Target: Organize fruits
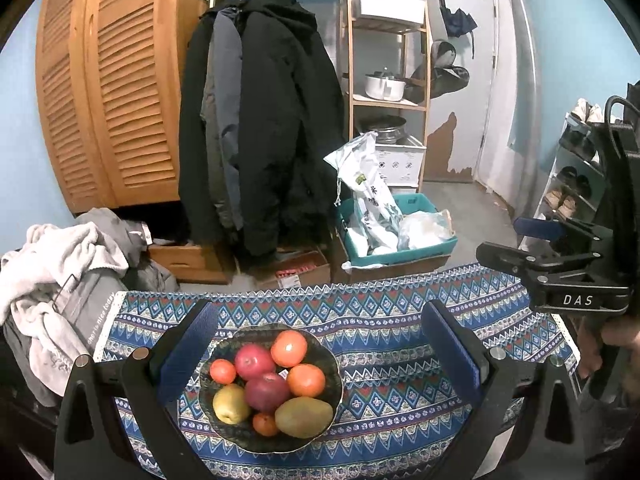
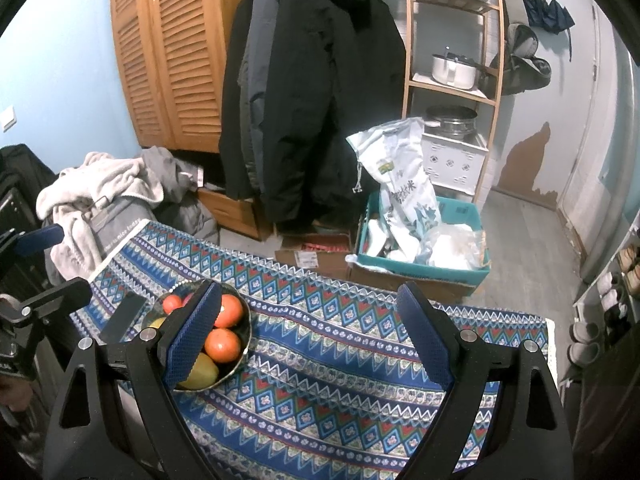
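Patterned tablecloth point(image 1: 400, 312) on table. Fruit bowl point(image 1: 270, 388) sits between and just beyond the left gripper point(image 1: 320, 344), jaws wide, empty. Right gripper point(image 2: 316, 328) wide, empty; bowl at its left finger.

Table draped in a blue patterned cloth point(image 1: 400, 360), zigzag and diamond bands, white trim along its left edge. One dark bowl point(image 1: 336, 372) sits directly on the cloth, left of centre in the right wrist view. The rest of the cloth point(image 2: 340, 380) lies flat with some slight wrinkling.
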`<action>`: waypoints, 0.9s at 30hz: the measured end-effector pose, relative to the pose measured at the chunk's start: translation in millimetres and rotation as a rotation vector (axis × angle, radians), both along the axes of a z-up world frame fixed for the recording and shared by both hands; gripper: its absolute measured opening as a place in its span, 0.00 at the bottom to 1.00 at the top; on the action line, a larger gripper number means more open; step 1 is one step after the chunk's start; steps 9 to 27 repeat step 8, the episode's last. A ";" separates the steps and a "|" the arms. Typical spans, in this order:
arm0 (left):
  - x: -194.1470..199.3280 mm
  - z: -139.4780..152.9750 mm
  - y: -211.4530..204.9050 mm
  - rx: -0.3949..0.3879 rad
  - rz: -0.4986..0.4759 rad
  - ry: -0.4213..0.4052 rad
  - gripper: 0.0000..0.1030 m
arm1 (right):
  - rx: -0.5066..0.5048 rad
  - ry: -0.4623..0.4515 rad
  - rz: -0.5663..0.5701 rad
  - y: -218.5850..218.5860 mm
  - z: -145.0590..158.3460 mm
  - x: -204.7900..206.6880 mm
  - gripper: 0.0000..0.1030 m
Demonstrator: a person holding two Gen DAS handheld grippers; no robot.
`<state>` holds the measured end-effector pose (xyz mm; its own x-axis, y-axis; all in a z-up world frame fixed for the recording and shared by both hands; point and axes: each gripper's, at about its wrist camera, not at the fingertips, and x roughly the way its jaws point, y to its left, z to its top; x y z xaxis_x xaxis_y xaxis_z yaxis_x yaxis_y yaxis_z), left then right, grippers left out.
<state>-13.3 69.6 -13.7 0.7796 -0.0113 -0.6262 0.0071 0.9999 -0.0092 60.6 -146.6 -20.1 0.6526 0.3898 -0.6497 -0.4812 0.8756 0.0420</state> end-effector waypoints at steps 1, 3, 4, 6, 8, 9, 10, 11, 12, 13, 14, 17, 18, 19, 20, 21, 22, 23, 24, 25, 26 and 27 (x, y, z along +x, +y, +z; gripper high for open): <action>-0.1 -0.1 -0.1 0.000 0.000 0.000 0.99 | 0.000 0.001 -0.001 0.4 0.1 0.4 0.86; -0.6 -0.1 0.6 0.000 0.001 -0.003 0.99 | 0.001 0.003 -0.002 0.7 0.2 0.3 0.86; -0.5 0.0 0.6 -0.001 -0.001 -0.004 0.99 | 0.001 0.002 -0.002 0.7 0.2 0.3 0.86; -0.9 0.4 1.5 -0.003 -0.002 -0.008 0.99 | -0.001 0.002 -0.003 0.4 -0.6 0.5 0.86; -0.5 0.4 1.2 -0.003 -0.007 -0.006 0.99 | 0.000 0.003 -0.003 0.7 -0.6 0.8 0.86; -0.5 0.4 1.2 -0.003 -0.007 -0.006 0.99 | 0.000 0.003 -0.003 0.7 -0.6 0.8 0.86; -0.5 0.4 1.2 -0.003 -0.007 -0.006 0.99 | 0.000 0.003 -0.003 0.7 -0.6 0.8 0.86; -0.5 0.4 1.2 -0.003 -0.007 -0.006 0.99 | 0.000 0.003 -0.003 0.7 -0.6 0.8 0.86; -0.5 0.4 1.2 -0.003 -0.007 -0.006 0.99 | 0.000 0.003 -0.003 0.7 -0.6 0.8 0.86; -0.5 0.4 1.2 -0.003 -0.007 -0.006 0.99 | 0.000 0.003 -0.003 0.7 -0.6 0.8 0.86; -0.5 0.4 1.2 -0.003 -0.007 -0.006 0.99 | 0.000 0.003 -0.003 0.7 -0.6 0.8 0.86; -0.5 0.4 1.2 -0.003 -0.007 -0.006 0.99 | 0.000 0.003 -0.003 0.7 -0.6 0.8 0.86; -0.5 0.4 1.2 -0.003 -0.007 -0.006 0.99 | 0.000 0.003 -0.003 0.7 -0.6 0.8 0.86; -0.5 0.4 1.2 -0.003 -0.007 -0.006 0.99 | 0.000 0.003 -0.003 0.7 -0.6 0.8 0.86; -0.5 0.4 1.2 -0.003 -0.007 -0.006 0.99 | 0.000 0.003 -0.003 0.7 -0.6 0.8 0.86; -0.5 0.4 1.2 -0.003 -0.007 -0.006 0.99 | 0.000 0.003 -0.003 0.7 -0.6 0.8 0.86; -0.5 0.4 1.2 -0.003 -0.007 -0.006 0.99 | 0.000 0.003 -0.003 0.7 -0.6 0.8 0.86; -0.5 0.4 1.2 -0.003 -0.007 -0.006 0.99 | 0.000 0.003 -0.003 0.7 -0.6 0.8 0.86; -0.5 0.4 1.2 -0.003 -0.007 -0.006 0.99 | 0.000 0.003 -0.003 0.7 -0.6 0.8 0.86; -0.5 0.4 1.2 -0.003 -0.007 -0.006 0.99 | 0.000 0.003 -0.003 0.7 -0.6 0.8 0.86; -0.5 0.4 1.2 -0.003 -0.007 -0.006 0.99 | 0.000 0.003 -0.003 0.7 -0.6 0.8 0.86; -0.5 0.4 1.2 -0.003 -0.007 -0.006 0.99 | 0.000 0.003 -0.003 0.7 -0.6 0.8 0.86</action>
